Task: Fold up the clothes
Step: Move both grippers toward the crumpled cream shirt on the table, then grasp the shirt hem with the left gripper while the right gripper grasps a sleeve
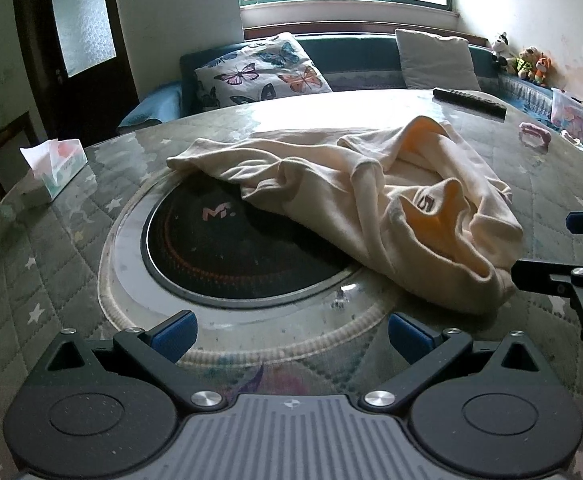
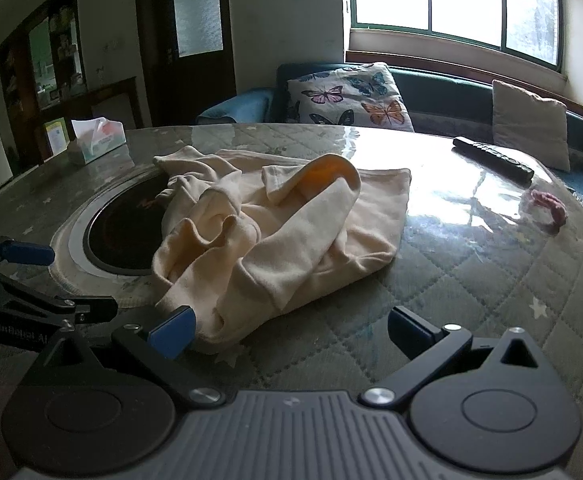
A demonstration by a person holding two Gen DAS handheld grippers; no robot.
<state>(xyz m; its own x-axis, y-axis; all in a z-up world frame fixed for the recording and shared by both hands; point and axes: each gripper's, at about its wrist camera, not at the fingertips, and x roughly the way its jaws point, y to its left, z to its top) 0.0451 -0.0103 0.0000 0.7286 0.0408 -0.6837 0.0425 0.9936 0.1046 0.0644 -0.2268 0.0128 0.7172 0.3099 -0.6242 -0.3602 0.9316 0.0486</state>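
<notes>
You have not started folding: the garment (image 1: 355, 200) lies in a crumpled heap on the surface (image 1: 71, 264), partly over the round dark inset (image 1: 227, 248), with its orange lining showing through an opening. None of it is flattened and no fold has been made, so all the work is left: spread it flat, then fold.

Your left gripper (image 1: 289, 336) hangs short of the garment with its jaws spread and nothing between them. Your right gripper (image 2: 289, 332) also has its jaws spread and empty, its left pad just beside the garment's near edge.

The left view shows printed lettering near the orange opening, which the right view hides. The right view shows the garment's flat far part and how close your right jaws stand to the cloth. Both views show the remote (image 2: 491, 158), tissue box (image 1: 57, 168) and pink item (image 2: 549, 208), all well apart from the garment.
</notes>
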